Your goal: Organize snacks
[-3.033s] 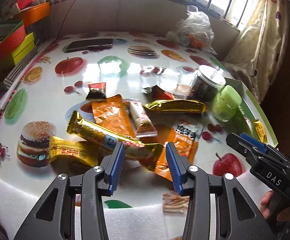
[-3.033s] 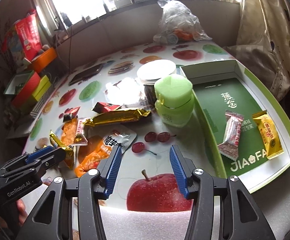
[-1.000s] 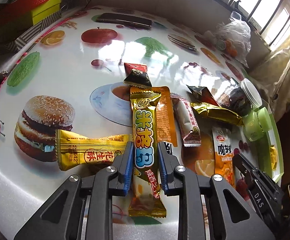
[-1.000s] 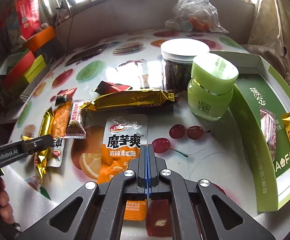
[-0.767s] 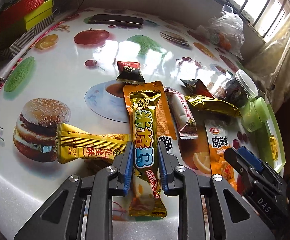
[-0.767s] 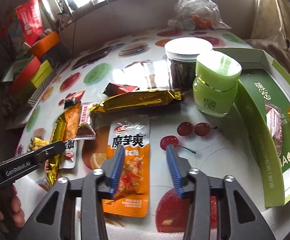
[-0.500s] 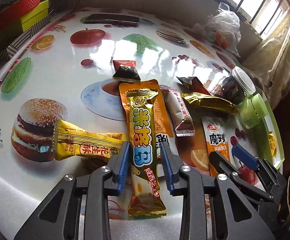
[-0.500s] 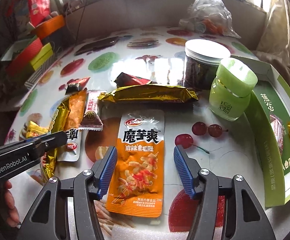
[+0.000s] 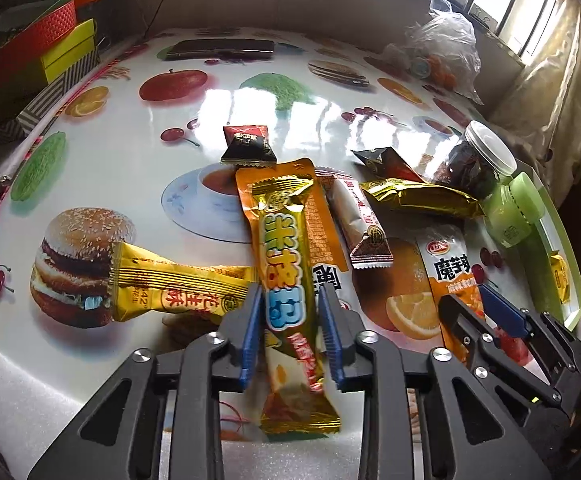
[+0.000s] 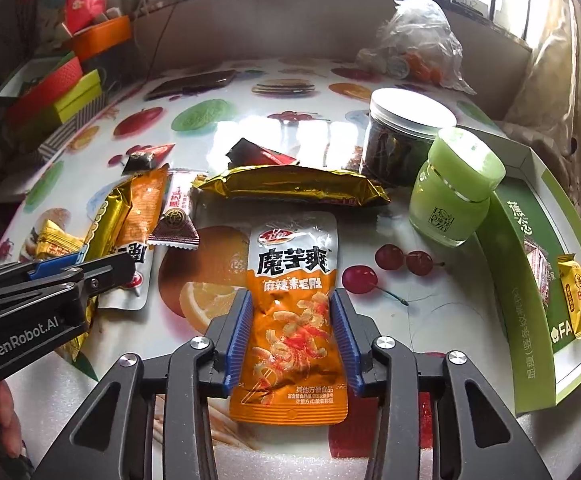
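Observation:
My left gripper (image 9: 290, 330) is open; its blue pads straddle a long gold snack bar (image 9: 286, 264) that lies on an orange pouch (image 9: 318, 216). A yellow bar (image 9: 174, 290) lies to its left. My right gripper (image 10: 292, 334) is open with its pads either side of an orange konjac pouch (image 10: 294, 300) flat on the table; that pouch also shows in the left wrist view (image 9: 452, 272). A green box (image 10: 530, 264) at the right holds two small packets (image 10: 576, 294).
A dark jar with a white lid (image 10: 404, 136) and a green jar (image 10: 456, 188) stand by the box. A gold packet (image 10: 290, 186), a white-and-brown bar (image 10: 178, 216) and small dark sachets (image 9: 246, 146) lie between. Stacked boxes (image 9: 30, 56) line the far left; a plastic bag (image 10: 414, 44) sits at the back.
My left gripper opened slightly around the gold bar. My right gripper went from shut to open and moved forward so its pads flank the orange konjac pouch.

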Motion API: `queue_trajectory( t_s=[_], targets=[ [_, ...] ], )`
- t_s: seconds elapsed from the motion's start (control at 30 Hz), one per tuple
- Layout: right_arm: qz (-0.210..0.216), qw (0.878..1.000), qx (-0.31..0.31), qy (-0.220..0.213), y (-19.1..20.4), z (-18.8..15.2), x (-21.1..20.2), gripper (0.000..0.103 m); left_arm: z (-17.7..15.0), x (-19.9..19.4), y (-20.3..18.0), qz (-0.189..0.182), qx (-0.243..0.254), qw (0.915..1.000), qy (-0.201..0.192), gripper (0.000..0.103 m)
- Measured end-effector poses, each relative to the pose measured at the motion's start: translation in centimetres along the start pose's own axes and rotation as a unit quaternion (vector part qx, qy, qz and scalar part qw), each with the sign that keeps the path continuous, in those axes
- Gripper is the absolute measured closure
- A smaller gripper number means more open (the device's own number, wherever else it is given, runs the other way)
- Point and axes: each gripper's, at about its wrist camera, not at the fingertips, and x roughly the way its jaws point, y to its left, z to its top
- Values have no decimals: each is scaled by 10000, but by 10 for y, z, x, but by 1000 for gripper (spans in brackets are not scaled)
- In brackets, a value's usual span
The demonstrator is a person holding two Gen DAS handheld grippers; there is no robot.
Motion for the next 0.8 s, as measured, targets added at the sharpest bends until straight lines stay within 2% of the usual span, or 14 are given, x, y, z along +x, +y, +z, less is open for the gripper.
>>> queue_trajectory(
  t_s=[0.07,0.17,0.3,0.6,0.8],
  targets=[
    [20,10000,77,-21,-4,0,-1,76,0,0,3,-52,-58,10000,-8,79],
    [62,9999,105,-27,-5,0,-2,77,-1,-1,1,-12,6,10000,-36,79],
    [245,9995,154,-102,-5,-1,-6,83,-3,-4,0,-72,-41,10000,-52,79],
    [545,9978,123,-352,1,-2,-21,90,-5,-20,-1,-187,-25,9995,-249,79],
    [708,9964,189,-429,0,-3,-27,91,-5,-28,-4,-308,13,9990,-315,79]
  ],
)
